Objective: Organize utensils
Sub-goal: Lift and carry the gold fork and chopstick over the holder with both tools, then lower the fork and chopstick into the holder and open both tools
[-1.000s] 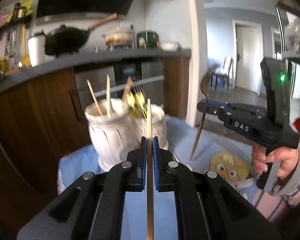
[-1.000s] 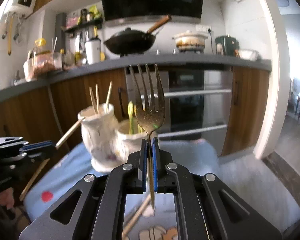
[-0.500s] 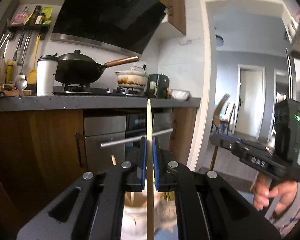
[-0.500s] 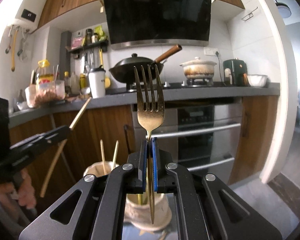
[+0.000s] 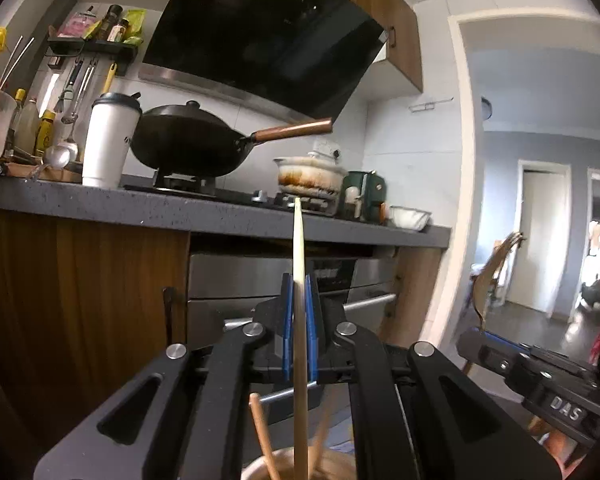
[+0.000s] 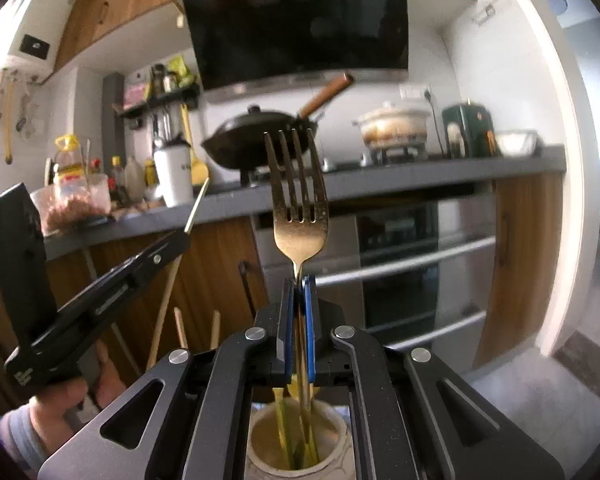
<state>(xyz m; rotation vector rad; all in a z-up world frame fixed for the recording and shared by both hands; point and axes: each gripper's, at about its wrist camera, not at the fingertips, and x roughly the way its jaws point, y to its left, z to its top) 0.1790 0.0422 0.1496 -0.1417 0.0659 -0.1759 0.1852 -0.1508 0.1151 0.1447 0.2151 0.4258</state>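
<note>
My left gripper (image 5: pixel 298 292) is shut on a pale wooden chopstick (image 5: pixel 298 240) held upright. Its lower end hangs over the mouth of a holder (image 5: pixel 340 462) at the bottom edge, where two other chopsticks (image 5: pixel 260 432) lean. My right gripper (image 6: pixel 299 288) is shut on the handle of a gold fork (image 6: pixel 298 208), tines up. The fork's handle points down over a white ceramic holder (image 6: pixel 256 444) that has yellow-green utensils (image 6: pixel 284 436) inside. In the right wrist view the left gripper (image 6: pixel 168 246) with its chopstick (image 6: pixel 198 204) is at the left. In the left wrist view the right gripper (image 5: pixel 472 336) is at the right.
Straight ahead runs a dark kitchen counter (image 5: pixel 180 208) over wooden cabinets and an oven (image 6: pixel 400 264). On it stand a black wok (image 5: pixel 188 140), a white tumbler (image 5: pixel 106 140) and a casserole pot (image 6: pixel 392 126). A doorway (image 5: pixel 540 240) opens to the right.
Both grippers have risen and moved in over the two holders, which have dropped to the bottom edge of each view. The chopstick and the fork stay gripped.
</note>
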